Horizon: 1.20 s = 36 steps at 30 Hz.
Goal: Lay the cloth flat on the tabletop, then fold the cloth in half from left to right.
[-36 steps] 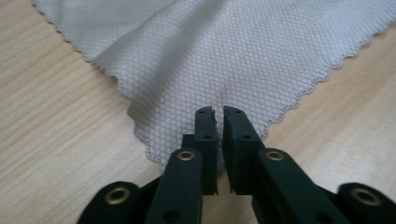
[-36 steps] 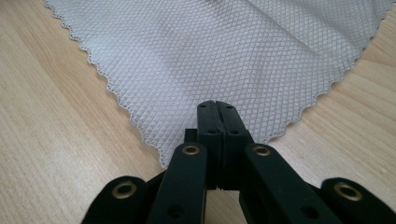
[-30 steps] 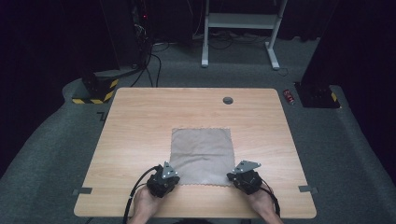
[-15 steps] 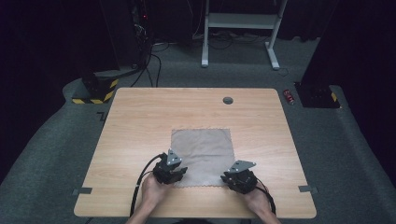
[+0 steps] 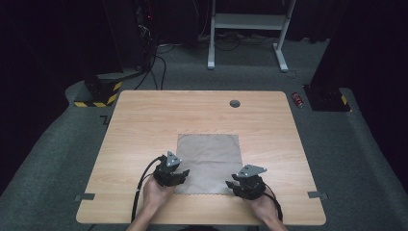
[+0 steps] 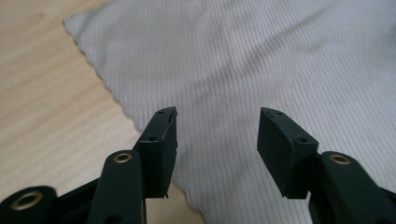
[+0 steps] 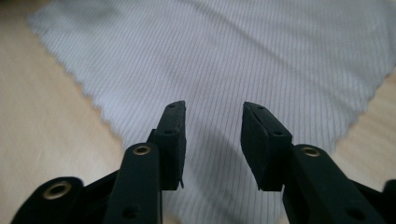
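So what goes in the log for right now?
left gripper: open, just opening, nothing held | right gripper: open, just opening, nothing held | cloth: flat on table

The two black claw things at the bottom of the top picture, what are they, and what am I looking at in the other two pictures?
They are hand-held tools: a person grips a two-jaw left gripper and right gripper, one in each hand. The high view looks down on a wooden table from a fixed camera above. The other two pictures come from small cameras riding on each gripper, looking along its black jaws. A flat grey cloth with zigzag edges lies on the table. Each gripper sits at a near corner of it. Both sets of jaws have just been opening; the cloth lies beneath them, and nothing is held.
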### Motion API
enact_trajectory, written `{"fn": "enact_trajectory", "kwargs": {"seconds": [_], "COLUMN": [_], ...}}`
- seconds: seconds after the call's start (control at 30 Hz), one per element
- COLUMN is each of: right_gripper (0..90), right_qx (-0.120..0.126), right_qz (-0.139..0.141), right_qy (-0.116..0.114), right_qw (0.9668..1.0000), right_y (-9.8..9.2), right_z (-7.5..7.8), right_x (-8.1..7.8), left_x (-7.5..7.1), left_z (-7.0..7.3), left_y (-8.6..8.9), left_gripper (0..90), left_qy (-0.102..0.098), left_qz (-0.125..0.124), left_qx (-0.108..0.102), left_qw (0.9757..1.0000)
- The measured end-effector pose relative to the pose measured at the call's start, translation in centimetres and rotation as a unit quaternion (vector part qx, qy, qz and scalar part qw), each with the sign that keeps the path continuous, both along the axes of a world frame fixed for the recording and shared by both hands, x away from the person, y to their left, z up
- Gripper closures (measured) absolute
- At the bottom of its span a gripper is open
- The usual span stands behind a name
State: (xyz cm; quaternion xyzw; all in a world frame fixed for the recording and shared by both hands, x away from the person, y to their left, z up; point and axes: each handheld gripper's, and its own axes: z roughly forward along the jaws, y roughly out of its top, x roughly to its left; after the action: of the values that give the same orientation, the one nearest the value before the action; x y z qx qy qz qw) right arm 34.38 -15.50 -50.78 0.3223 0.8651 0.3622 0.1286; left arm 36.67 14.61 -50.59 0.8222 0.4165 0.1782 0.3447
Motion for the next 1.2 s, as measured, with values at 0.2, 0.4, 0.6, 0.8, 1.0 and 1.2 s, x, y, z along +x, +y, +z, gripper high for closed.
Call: {"fn": "enact_trajectory", "kwargs": {"seconds": [0.2,0.4,0.6,0.8,1.0,1.2], "right_gripper": [57.7,57.7,57.0,55.8,58.4,61.9], "right_qx": [0.007,-0.003,-0.003,-0.002,-0.006,0.010], "right_qz": [-0.021,-0.030,-0.026,-0.023,-0.043,-0.031], "right_qy": [-0.018,-0.014,-0.017,-0.018,-0.005,-0.008], "right_qw": [0.9996,0.9995,0.9995,0.9996,0.9991,0.9994], "right_y": [2.4,3.6,3.6,3.6,4.0,4.5], "right_z": [-0.3,-1.3,-1.3,-1.4,-1.1,-0.9], "right_x": [1.4,2.2,2.2,2.2,2.2,1.9], "left_x": [2.5,4.2,4.7,4.6,4.8,5.3], "left_z": [-0.1,-1.1,-1.3,-1.9,-1.7,-1.3], "left_y": [-0.5,-0.3,0.2,0.9,0.9,1.2], "left_gripper": [46.8,44.3,40.9,35.0,35.9,36.6], "left_qy": [-0.004,0.004,-0.002,-0.017,-0.007,0.011], "left_qz": [0.021,0.039,0.045,0.040,0.047,0.055], "left_qx": [-0.008,0.014,0.006,-0.017,-0.016,-0.019], "left_qw": [0.9997,0.9991,0.9990,0.9989,0.9987,0.9983]}}
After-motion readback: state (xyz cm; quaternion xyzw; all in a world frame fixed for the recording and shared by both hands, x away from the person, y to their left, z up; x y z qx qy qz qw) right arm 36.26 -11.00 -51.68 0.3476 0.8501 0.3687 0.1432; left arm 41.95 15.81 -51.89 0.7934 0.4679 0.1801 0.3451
